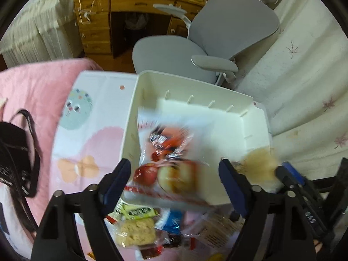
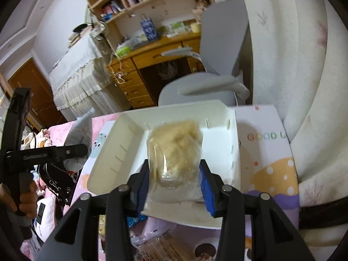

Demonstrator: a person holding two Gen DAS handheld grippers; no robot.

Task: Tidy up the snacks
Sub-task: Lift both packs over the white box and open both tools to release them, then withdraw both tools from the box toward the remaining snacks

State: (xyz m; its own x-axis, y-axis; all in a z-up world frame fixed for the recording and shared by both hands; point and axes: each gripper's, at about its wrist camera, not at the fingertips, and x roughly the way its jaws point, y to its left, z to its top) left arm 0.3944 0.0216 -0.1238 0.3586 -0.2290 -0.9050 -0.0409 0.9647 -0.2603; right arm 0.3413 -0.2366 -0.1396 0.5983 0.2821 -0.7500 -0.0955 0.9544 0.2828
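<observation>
A white plastic box (image 1: 195, 82) stands on a patterned tabletop (image 1: 97, 113). My left gripper (image 1: 175, 167) is open over the box's near edge. Between its spread fingers a blurred red-and-white snack packet (image 1: 167, 152) with pictured fruit hangs loose over the box floor, touching neither pad. My right gripper (image 2: 174, 174) is shut on a clear packet of beige floss snack (image 2: 174, 152), held over the same box (image 2: 217, 113). That beige packet (image 1: 258, 165) shows at the box's right corner in the left wrist view. A hand grips the left gripper's handle (image 2: 21, 184).
Several loose snack packets (image 1: 137, 232) lie in a pile before the box. A black bag (image 1: 17, 156) rests on a pink blanket (image 1: 39, 87) at left. A grey office chair (image 1: 195, 50) and a wooden desk (image 1: 97, 21) stand behind.
</observation>
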